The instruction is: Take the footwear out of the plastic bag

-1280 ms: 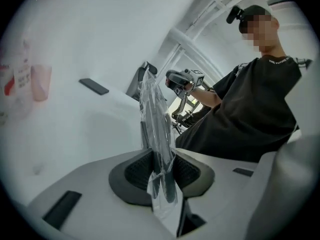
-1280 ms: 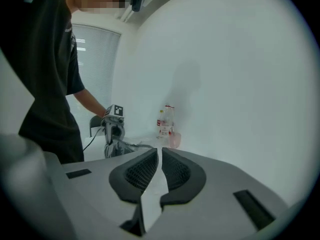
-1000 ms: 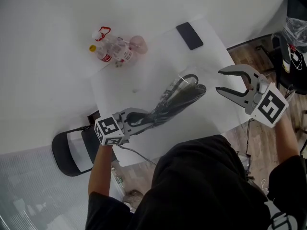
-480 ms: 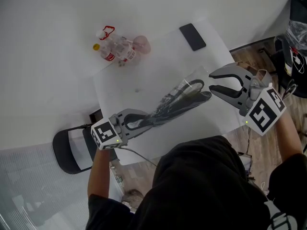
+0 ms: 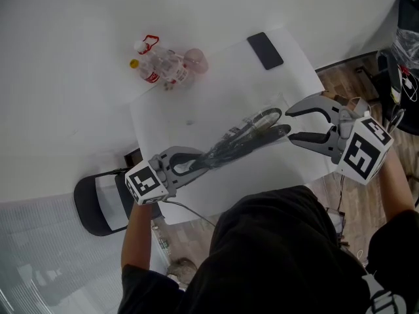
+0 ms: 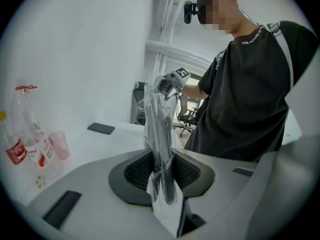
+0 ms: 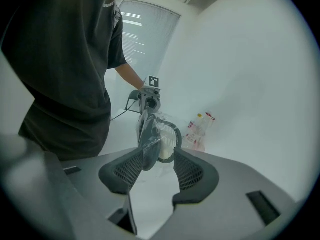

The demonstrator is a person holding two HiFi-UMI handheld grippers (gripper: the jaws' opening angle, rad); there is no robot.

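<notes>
- Clear plastic bag (image 5: 243, 136) hangs in the air over the white desk (image 5: 216, 84). In the head view it is pulled out long, from 8 o'clock to 2 o'clock.
- Dark footwear (image 5: 256, 138) is inside the bag, and its round loops sit at the 2 o'clock end.
- The left tongs (image 5: 196, 163) are at the bag's 8 o'clock end. They are nearly closed and pinch the bag tight between their pads.
- The right tongs (image 5: 291, 124) are at the other end of the bag, at its 3 o'clock side. Their jaws are wide and have just been opening. The tip of the bag sits between them, but the pads do not press on it.
- A black phone (image 5: 265, 50) lies flat on the desk at 12 o'clock from the bag.
- A few clear bottles (image 5: 157, 69) and a pink cup (image 5: 196, 61) stand close together at 11 o'clock.
- A black chair (image 5: 98, 205) is on the floor at 8 o'clock, past the desk's edge.
</notes>
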